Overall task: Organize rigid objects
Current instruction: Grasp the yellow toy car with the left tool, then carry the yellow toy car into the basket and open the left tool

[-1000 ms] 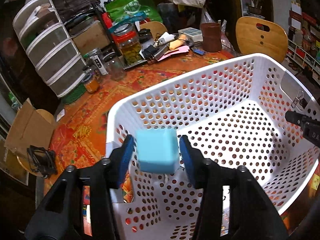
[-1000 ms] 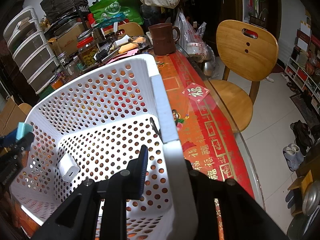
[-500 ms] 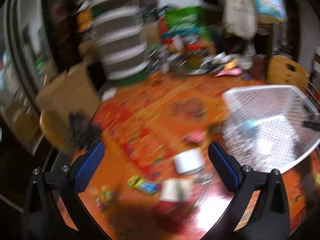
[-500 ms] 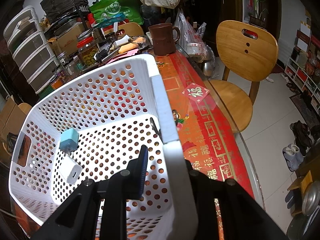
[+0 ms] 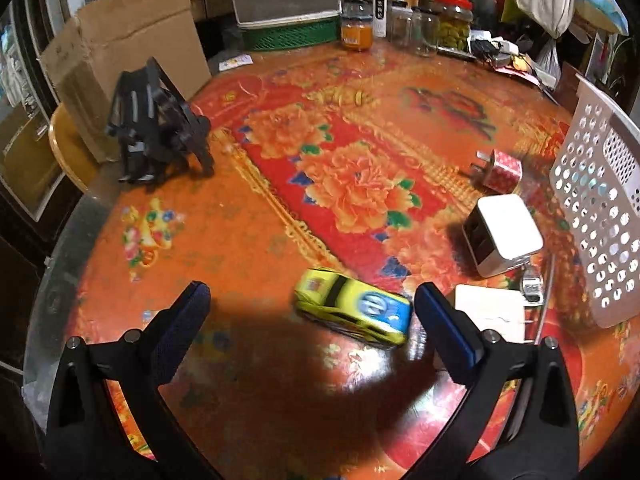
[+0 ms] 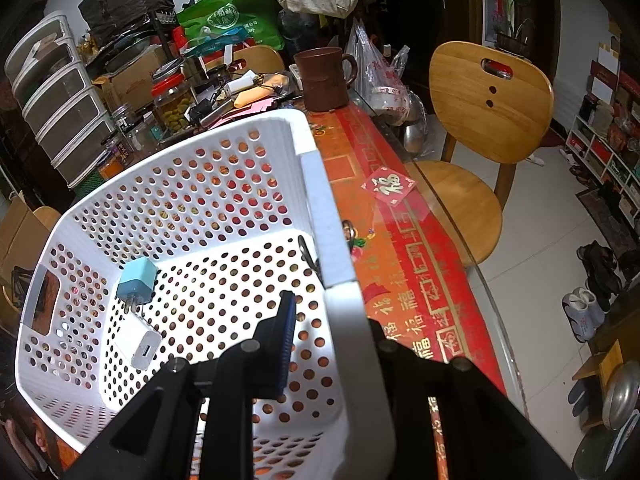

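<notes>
Only the right wrist view showed inside the white basket (image 6: 208, 184): a blue charger (image 6: 136, 280) and a white charger (image 6: 138, 342) lay on its floor. The right gripper (image 6: 320, 312) was clenched on the basket's wall. The left gripper (image 5: 312, 304) hung spread wide above a yellow toy car (image 5: 354, 310), blurred, on the table (image 5: 240, 240). A white adapter (image 5: 502, 232) stood beside the basket.

On the table (image 5: 280, 200), a toy car (image 5: 354, 312) lies near; right of it sit two chargers (image 5: 502, 234), with a third plug (image 5: 500, 170) farther off. The basket (image 5: 600, 216) stands at far right, holding two adapters (image 6: 136, 280) on its floor. Jars (image 5: 400, 20) line the table's far edge.
</notes>
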Motion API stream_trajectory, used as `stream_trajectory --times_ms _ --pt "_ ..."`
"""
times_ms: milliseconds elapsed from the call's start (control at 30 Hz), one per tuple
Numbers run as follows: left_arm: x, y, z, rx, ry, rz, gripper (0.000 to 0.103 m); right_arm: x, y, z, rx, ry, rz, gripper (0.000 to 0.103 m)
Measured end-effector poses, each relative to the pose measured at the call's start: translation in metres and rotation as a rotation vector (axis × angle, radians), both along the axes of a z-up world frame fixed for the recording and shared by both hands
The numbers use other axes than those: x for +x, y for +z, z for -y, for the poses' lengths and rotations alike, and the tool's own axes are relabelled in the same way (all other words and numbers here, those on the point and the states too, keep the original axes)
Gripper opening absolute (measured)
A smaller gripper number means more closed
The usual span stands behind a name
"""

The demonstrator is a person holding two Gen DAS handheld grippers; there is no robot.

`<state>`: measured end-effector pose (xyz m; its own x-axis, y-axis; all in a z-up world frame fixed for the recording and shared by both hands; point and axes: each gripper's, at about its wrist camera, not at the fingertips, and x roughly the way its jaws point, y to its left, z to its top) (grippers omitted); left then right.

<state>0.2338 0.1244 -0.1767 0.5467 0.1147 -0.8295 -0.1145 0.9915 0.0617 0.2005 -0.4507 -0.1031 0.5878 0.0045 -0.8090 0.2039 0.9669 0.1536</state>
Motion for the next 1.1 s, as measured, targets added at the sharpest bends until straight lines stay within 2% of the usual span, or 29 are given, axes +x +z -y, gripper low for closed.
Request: stream_trajectory --times_ms 100,233,300,333,367,433,500,767,933,1100 --pt "0.004 -0.015 0.001 0.005 -0.013 -0.024 0.100 0.000 0.000 0.000 0.000 0.000 0.000 0.022" --pt "0.004 -0.017 0.001 -0.015 -0.017 -0.006 0.097 0.000 0.000 0.000 0.002 0.001 0.002 0.022" --pt "0.003 -0.015 0.003 -0.018 -0.028 0.003 0.085 0.000 0.000 0.000 0.002 0.001 0.002 0.022" --pt "0.001 -0.013 0.005 -0.022 -0.034 0.011 0.066 0.000 0.000 0.000 0.002 0.002 0.003 0.022" --pt "0.001 -0.011 0.006 -0.015 -0.034 0.012 0.063 0.000 0.000 0.001 0.002 0.001 0.002 0.022" --pt "-0.002 -0.008 0.011 0.046 -0.027 0.030 0.063 0.000 0.000 0.001 0.002 0.001 0.001 0.022" --pt "-0.010 -0.001 0.013 0.067 -0.031 0.061 0.063 0.000 0.000 0.001 0.005 0.002 0.003 0.022" --pt "-0.031 0.061 0.031 0.185 -0.006 0.212 0.063 0.000 0.001 0.002 0.008 0.004 0.004 0.022" --pt "-0.039 0.098 0.042 0.203 0.008 0.274 0.063 -0.001 0.001 0.002 0.008 0.005 0.005 0.022" --pt "-0.042 0.124 0.057 0.214 -0.005 0.308 0.063 -0.001 0.001 0.002 0.009 0.006 0.006 0.022"
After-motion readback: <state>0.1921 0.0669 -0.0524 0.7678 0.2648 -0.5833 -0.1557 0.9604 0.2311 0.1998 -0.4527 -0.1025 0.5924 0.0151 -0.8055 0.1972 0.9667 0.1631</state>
